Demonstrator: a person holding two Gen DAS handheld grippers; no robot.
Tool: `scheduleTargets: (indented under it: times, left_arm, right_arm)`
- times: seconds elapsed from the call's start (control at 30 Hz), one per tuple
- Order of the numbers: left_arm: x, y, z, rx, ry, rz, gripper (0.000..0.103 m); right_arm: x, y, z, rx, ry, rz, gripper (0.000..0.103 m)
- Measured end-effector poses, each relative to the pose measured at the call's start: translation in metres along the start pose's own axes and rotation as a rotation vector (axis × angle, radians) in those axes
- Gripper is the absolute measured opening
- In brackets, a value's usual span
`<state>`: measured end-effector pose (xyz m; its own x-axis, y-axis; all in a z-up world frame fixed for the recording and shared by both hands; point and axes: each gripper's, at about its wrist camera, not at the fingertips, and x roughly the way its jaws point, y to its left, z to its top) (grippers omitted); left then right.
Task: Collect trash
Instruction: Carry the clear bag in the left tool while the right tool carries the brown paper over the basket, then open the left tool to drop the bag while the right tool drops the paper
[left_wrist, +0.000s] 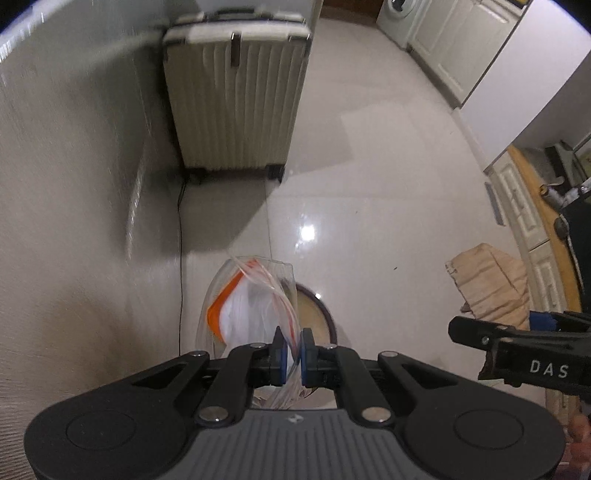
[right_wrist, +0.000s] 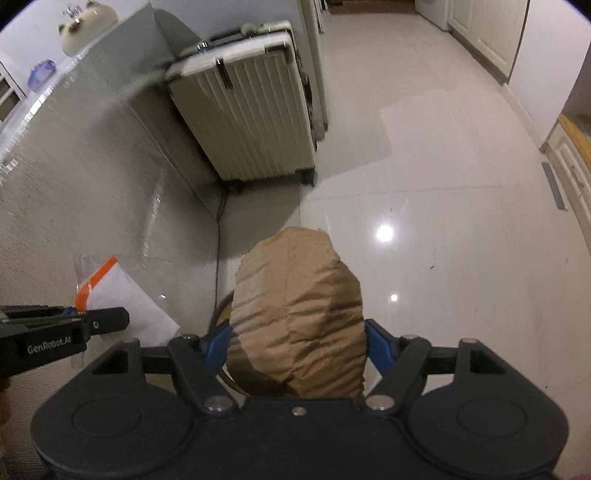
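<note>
My left gripper (left_wrist: 291, 350) is clenched on the clear orange-striped plastic bag (left_wrist: 251, 302) and my right gripper (right_wrist: 295, 347) grasps the crumpled brown paper bag (right_wrist: 295, 317), both above the round bin (left_wrist: 317, 317); thin film could slip early.

"das" on right hand-held gripper (left_wrist: 532, 363) | "genrobot.ai" on left hand-held gripper (right_wrist: 51, 341)
</note>
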<state>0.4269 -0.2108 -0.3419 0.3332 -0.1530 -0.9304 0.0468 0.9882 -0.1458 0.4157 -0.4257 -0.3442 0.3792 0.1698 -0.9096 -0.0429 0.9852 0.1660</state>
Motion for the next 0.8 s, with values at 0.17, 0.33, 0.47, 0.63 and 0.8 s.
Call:
scheduleTargets:
  times: [0.17,0.33,0.47,0.63,0.8]
  left_arm:
    - [0.061,0.011,-0.017,-0.003,0.02,-0.002,0.006]
    - [0.124,0.024,-0.043,-0.031,0.08,-0.01,0.006]
    - [0.165,0.037,-0.058,-0.061,0.129,-0.008,0.006]
    - [0.216,0.053,-0.051,-0.07,0.127,-0.054,0.006]
    - [0.263,0.061,-0.027,-0.065,0.093,-0.054,0.009]
  right_arm:
    - [0.054,-0.007,-0.022,-0.002,0.018,0.003,0.075]
    - [0.111,-0.017,-0.047,0.041,0.069,-0.001,0.075]
    - [0.143,-0.026,-0.067,0.099,0.114,0.001,0.075]
    - [0.169,-0.035,-0.081,0.128,0.155,-0.002,0.075]
    - [0.182,-0.04,-0.077,0.114,0.158,-0.005,0.075]
